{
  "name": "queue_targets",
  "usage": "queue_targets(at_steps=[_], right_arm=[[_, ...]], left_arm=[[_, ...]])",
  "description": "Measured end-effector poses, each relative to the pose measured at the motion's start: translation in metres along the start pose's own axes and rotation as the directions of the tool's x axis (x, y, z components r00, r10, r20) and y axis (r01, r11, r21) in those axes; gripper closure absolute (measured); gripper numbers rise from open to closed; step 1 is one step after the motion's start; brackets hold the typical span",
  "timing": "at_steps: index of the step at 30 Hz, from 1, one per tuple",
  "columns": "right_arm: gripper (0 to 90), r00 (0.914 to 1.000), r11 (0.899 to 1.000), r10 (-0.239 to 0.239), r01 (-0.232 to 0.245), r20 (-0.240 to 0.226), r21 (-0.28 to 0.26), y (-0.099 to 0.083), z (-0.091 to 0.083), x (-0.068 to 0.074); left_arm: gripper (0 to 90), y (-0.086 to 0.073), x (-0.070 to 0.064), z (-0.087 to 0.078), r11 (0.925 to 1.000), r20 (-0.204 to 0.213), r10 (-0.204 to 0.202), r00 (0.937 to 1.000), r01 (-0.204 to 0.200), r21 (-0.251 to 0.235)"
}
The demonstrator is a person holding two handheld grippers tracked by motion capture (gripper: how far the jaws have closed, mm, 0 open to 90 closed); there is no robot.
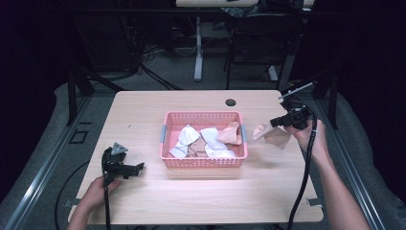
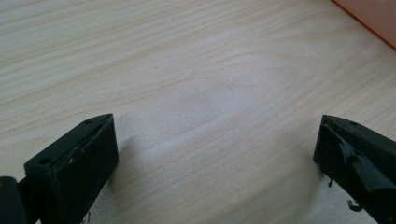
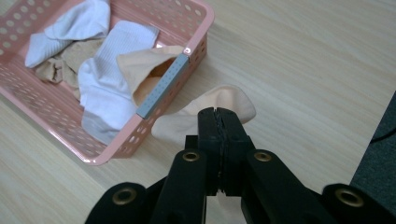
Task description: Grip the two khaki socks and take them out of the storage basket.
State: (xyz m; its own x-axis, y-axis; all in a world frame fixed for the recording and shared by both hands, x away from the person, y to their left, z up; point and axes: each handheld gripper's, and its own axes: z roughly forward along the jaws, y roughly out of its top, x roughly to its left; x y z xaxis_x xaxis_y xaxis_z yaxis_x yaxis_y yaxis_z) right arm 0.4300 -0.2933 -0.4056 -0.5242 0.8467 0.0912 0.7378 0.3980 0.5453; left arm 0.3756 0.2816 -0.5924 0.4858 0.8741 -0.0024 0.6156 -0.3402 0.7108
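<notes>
- Holding a peach sock [image 3: 224,105], the right gripper [image 3: 218,122] has its jaws pinched shut on it, just right of the pink basket [image 1: 203,162].
- The left gripper [image 2: 217,154] sits wide open, far away.

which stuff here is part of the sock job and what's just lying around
In the job:
right gripper, shut on a peach sock beside the basket
pink basket
white socks and the other peach sock in it

Just lying about:
left gripper, open over bare table
desk legs and cables on the floor behind
</notes>
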Motion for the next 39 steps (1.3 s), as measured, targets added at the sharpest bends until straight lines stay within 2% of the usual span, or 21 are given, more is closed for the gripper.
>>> queue_targets(at_steps=[15,17,18,22,23,29,31,33,35,39], right_arm=[[89.2,0.999,0.998,0.045,-0.045,0.006,0.053,-0.012,0.02,-0.015],[89.2,0.9991,0.997,0.039,-0.04,0.014,0.072,-0.013,0.021,-0.018],[89.2,0.9984,0.996,0.056,-0.056,0.005,0.063,-0.014,0.023,-0.018],[89.2,0.9986,0.994,0.051,-0.052,0.012,0.092,-0.015,0.027,-0.022],[89.2,0.9981,0.995,0.062,-0.062,0.005,0.082,-0.016,0.028,-0.022],[89.1,0.9981,0.992,0.06,-0.062,0.015,0.113,-0.018,0.033,-0.024],[89.1,0.9975,0.992,0.07,-0.071,0.009,0.105,-0.018,0.036,-0.024],[89.0,0.9982,0.99,0.059,-0.06,0.013,0.128,-0.019,0.038,-0.026],[88.6,0.9976,0.989,0.068,-0.069,0.014,0.131,-0.02,0.041,-0.026],[84.3,0.9972,0.988,0.073,-0.075,0.017,0.136,-0.021,0.043,-0.027]], left_arm=[[0.0,0.0,0.0,0.0,1.0,-0.001,0.0,1.0,0.0,-0.001],[0.0,0.0,0.0,0.0,1.0,-0.001,0.0,1.0,0.0,-0.001],[0.0,0.0,0.0,0.0,1.0,0.0,0.0,1.0,0.0,0.0],[0.0,0.0,0.0,0.0,1.0,-0.001,0.0,1.0,0.0,-0.001],[0.0,0.0,0.0,0.0,1.0,-0.001,0.0,1.0,0.0,-0.001],[0.0,0.0,0.0,0.0,1.0,-0.001,0.0,1.0,0.0,0.0],[0.0,0.0,0.0,0.0,1.0,0.001,0.001,1.0,-0.001,0.001],[0.0,0.0,0.0,0.0,1.0,-0.001,0.0,1.0,0.0,-0.001],[0.0,0.0,0.0,0.0,1.0,-0.001,0.0,1.0,0.0,-0.001],[0.0,0.0,0.0,0.0,1.0,-0.001,0.0,1.0,0.0,0.0]])
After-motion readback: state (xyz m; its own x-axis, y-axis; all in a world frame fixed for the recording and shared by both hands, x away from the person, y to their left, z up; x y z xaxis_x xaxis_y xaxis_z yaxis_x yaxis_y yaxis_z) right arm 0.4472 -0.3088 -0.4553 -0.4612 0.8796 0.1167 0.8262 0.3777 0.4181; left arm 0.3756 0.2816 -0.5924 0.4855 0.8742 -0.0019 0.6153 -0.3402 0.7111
